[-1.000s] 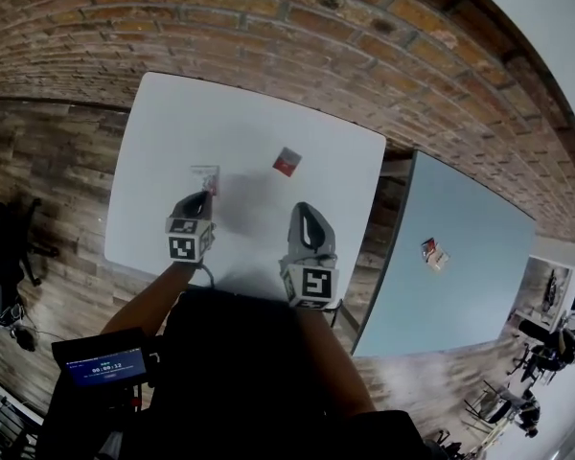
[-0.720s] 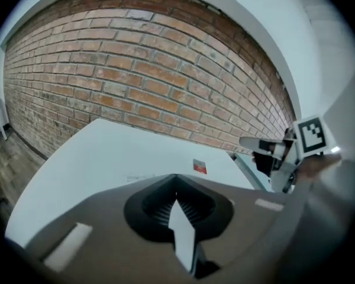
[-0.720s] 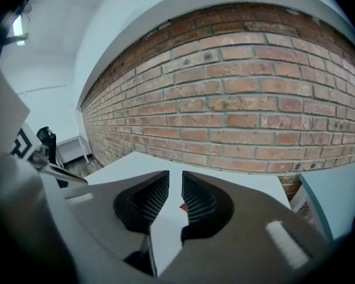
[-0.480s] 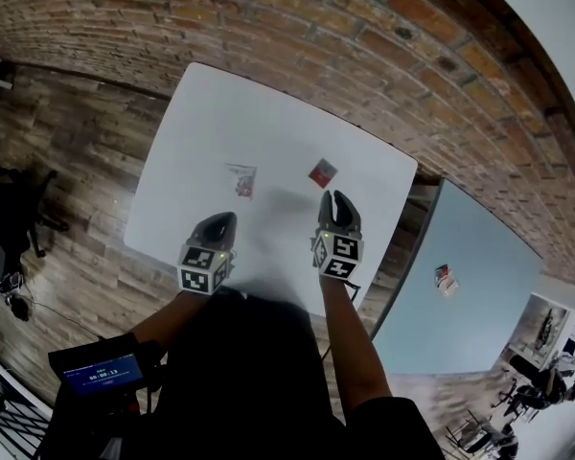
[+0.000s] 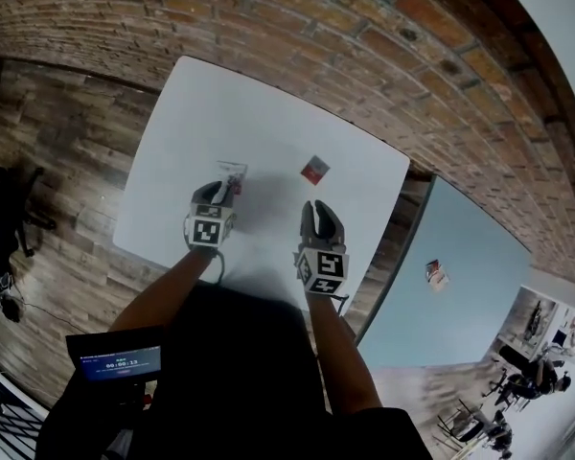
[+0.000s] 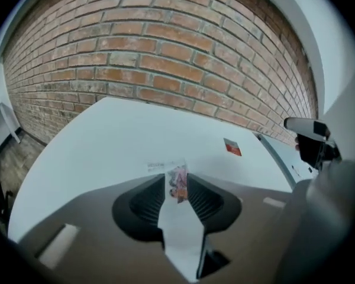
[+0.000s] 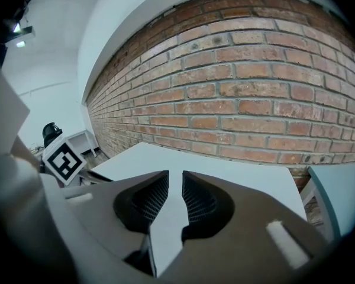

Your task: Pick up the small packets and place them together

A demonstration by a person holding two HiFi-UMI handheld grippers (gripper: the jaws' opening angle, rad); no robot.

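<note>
Two small packets lie on the white table (image 5: 172, 142). One is a clear packet with coloured print (image 5: 234, 172), the other a red packet (image 5: 314, 170). My left gripper (image 5: 222, 192) is right at the clear packet. In the left gripper view its jaws have just been opening, and the clear packet (image 6: 177, 183) lies flat between the tips of my left gripper (image 6: 176, 179), untouched by the pads. The red packet (image 6: 232, 147) lies farther right. My right gripper (image 5: 318, 209) hangs short of the red packet. The jaws of my right gripper (image 7: 176, 176) have been opening, with nothing between them.
A brick wall (image 5: 364, 27) runs behind the table. A blue-grey table (image 5: 460, 247) stands to the right with another packet (image 5: 434, 273) on it. Wood floor (image 5: 48, 151) lies to the left. A small screen (image 5: 120, 363) hangs at the person's waist.
Half a second ago my left gripper hung back from the clear packet; it has come forward to it. My right gripper sits a little farther back from the red packet.
</note>
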